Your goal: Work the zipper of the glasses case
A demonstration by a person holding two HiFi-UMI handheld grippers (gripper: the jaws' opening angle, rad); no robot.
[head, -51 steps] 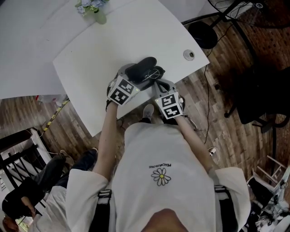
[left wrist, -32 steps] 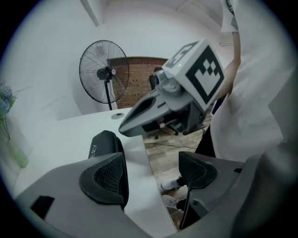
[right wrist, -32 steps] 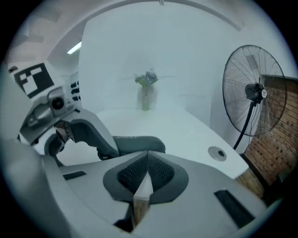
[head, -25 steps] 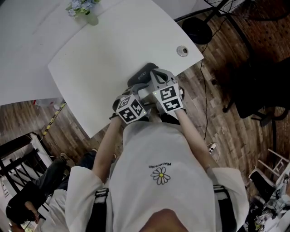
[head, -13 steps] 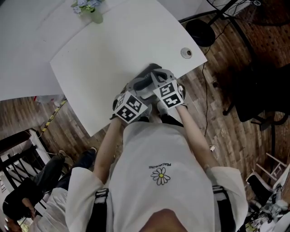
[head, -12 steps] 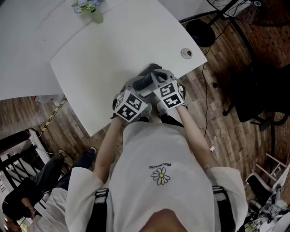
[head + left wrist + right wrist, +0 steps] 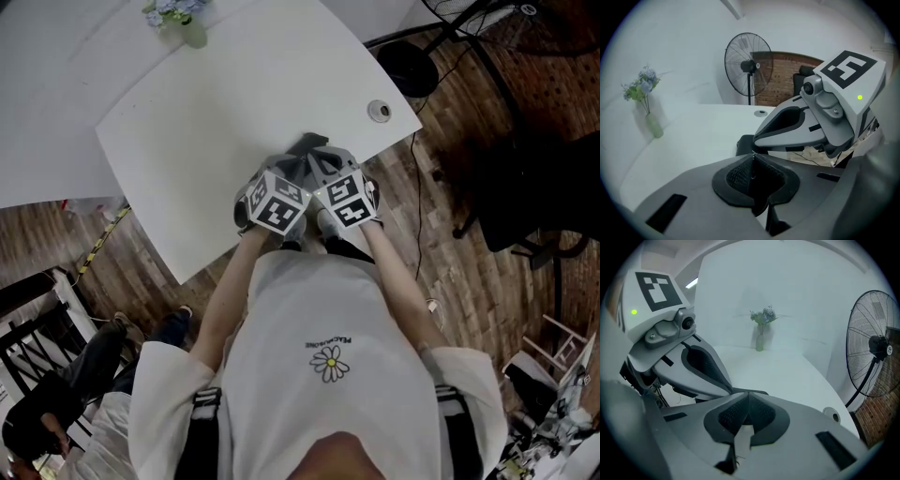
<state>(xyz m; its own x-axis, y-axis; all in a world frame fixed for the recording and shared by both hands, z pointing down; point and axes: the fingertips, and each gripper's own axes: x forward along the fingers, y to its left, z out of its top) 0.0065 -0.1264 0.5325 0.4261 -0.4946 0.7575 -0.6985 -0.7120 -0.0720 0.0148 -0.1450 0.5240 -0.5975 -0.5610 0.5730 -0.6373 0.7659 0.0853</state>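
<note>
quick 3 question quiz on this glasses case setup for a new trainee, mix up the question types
1. True or false: the vase of flowers stands right beside the glasses case.
2. The right gripper has its jaws: A wide apart; B together; C around the vase.
3. Fill in: in the left gripper view, a ___ on a stand rises behind the table.
Key: 1 false, it stands far from the case; 2 B; 3 fan.
</note>
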